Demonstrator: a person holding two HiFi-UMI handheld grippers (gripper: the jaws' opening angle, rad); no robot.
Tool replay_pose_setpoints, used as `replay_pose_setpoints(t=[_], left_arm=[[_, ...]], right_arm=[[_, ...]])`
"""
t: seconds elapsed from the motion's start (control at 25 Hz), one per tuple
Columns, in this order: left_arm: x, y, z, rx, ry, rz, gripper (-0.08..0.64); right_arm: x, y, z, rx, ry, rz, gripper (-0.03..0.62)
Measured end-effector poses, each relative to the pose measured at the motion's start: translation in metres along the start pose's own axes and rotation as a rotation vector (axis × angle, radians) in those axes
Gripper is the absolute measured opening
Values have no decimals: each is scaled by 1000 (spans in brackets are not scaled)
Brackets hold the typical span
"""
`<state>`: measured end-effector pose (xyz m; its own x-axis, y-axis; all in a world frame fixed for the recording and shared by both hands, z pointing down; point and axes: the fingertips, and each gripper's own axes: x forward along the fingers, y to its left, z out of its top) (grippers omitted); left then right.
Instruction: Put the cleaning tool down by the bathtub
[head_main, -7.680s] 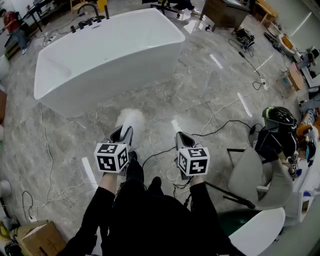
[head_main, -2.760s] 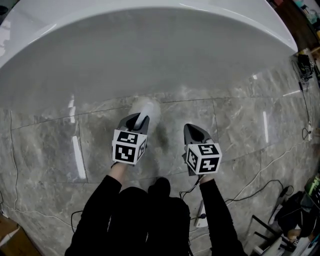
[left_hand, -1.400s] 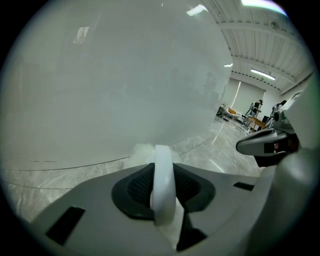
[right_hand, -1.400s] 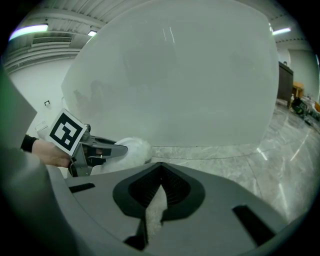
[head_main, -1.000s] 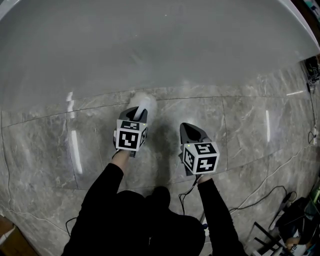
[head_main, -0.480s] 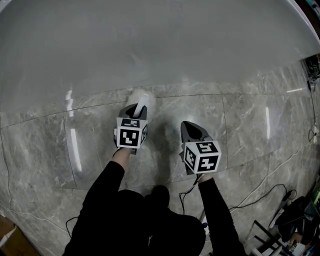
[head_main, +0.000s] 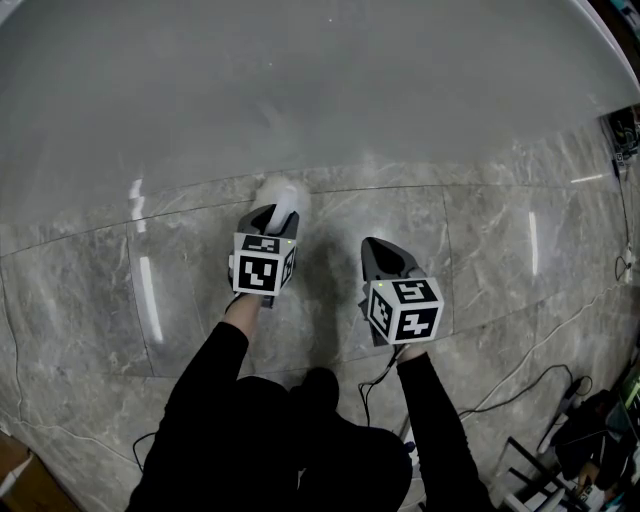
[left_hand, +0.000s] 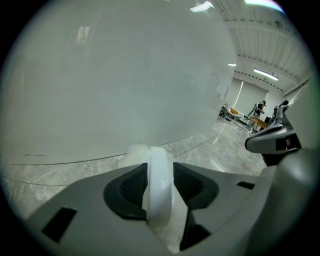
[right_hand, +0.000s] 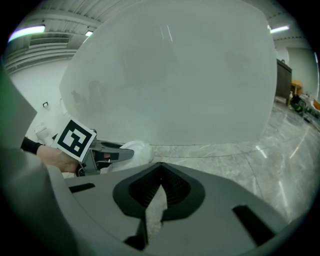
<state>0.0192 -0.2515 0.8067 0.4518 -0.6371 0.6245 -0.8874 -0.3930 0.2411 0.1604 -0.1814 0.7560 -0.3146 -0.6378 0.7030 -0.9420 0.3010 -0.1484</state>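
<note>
The tool (head_main: 281, 193) is down at floor level, its fluffy white head (left_hand: 135, 151) right by the foot of the tub (head_main: 300, 80), touching it or just short of it; no view settles which. Its smooth white handle (left_hand: 159, 182) stands up between the two dark ribbed pads of the left tongs (head_main: 272, 222), and those tongs are letting go: the jaws are opening, the handle between them but no longer squeezed. From the right gripper view you catch the same thing side-on, the white head (right_hand: 136, 150) poking out past the left tongs (right_hand: 111, 152) with the tub wall (right_hand: 170, 75) rising close behind.

Over to the right tongs (head_main: 379, 248): clenched, pad tips together, nothing in them, only a sliver of floor showing below the tips (right_hand: 160, 172). They hang beside the left pair, a little apart, pointing at the tub.

The tub wall, pale and curved, fills the top of the head view. Below it lies the grey marbled tile floor (head_main: 490, 260), glossy, with streaks of light on it. Black sleeves (head_main: 205, 385) run up to both tongs. A thin cable (head_main: 525, 375) trails across the tiles at lower right.
</note>
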Motion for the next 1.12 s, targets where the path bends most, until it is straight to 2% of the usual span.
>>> replay_pose_setpoints(t=[0.24, 0.4, 0.56, 0.76, 1.12], left_arm=[[-21, -3, 14, 6, -33, -6, 170], [-45, -5, 28, 50, -72, -5, 169], [-78, -2, 50, 54, -150, -5, 101], [-112, 4, 69, 34, -205, -7, 24], [-155, -3, 87, 42, -246, -60, 8]], right_arm=[[-10, 4, 3, -2, -6, -16, 0], [-20, 11, 9, 16, -26, -17, 0], [-31, 24, 19, 0, -48, -15, 0], [-46, 39, 30, -11, -72, -13, 0], [-71, 62, 52, -43, -111, -22, 0]])
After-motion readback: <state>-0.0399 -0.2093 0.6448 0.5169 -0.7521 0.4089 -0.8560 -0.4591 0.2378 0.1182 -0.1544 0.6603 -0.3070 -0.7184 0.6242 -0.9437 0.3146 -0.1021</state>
